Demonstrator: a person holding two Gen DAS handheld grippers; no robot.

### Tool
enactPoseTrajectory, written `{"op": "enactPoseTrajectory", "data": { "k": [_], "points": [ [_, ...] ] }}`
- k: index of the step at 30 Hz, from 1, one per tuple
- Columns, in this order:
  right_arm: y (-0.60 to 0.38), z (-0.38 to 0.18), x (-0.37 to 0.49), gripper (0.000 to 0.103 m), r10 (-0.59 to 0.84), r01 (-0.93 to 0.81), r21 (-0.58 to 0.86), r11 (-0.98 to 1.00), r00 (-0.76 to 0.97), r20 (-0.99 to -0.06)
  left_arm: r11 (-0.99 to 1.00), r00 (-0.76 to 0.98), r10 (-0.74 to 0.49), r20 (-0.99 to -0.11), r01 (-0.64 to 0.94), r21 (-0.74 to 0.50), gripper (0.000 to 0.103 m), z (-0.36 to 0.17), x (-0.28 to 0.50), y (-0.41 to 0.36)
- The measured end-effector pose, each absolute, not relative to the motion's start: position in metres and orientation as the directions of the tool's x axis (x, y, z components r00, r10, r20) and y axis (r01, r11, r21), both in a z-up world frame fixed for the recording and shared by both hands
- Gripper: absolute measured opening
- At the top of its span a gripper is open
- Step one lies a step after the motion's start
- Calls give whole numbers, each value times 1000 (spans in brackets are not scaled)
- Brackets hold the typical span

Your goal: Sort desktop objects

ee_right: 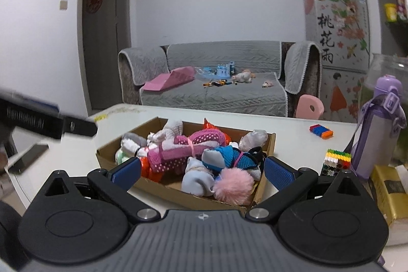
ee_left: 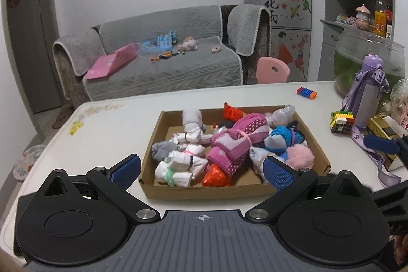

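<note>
Both of my grippers hang over the near edge of the white table (ee_left: 107, 124), and both have their blue-padded jaws spread wide with nothing between them. From the left gripper (ee_left: 202, 170) I look straight into the shallow cardboard tray (ee_left: 153, 144), which sits in the middle of the table and is heaped with bundled socks. A big pink dotted roll (ee_left: 236, 142) lies across the centre, white rolls (ee_left: 183, 165) sit at the near left, a blue bundle (ee_left: 280, 138) is on the right, and a fluffy pink pompom (ee_left: 299, 157) rests just beside my right-hand pad. An orange wrapper (ee_left: 215, 177) pokes out at the tray's near wall.

From the right gripper (ee_right: 202, 170) the same tray is seen corner-on, the pompom (ee_right: 233, 185) nearest to me (its fur almost at the tray's rim).

To the right of the tray, apart from it, stand a small brick cube (ee_left: 341, 122) and a purple water bottle (ee_left: 368, 93). Farther back a striped block strip (ee_left: 306, 92) lies alone on the table.
</note>
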State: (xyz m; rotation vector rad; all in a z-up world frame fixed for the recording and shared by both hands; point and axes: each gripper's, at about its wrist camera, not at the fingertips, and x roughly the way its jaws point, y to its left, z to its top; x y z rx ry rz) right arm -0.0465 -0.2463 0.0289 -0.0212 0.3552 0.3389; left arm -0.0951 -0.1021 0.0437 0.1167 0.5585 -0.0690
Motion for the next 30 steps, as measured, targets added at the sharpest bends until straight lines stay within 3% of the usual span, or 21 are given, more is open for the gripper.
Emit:
{"op": "enactPoseTrajectory", "data": {
  "k": [30],
  "points": [
    [-244, 27, -45, 102, 306, -311, 46, 949, 879, -366, 984, 847, -95, -523, 159, 80, 102, 47, -88, -117]
  ]
}}
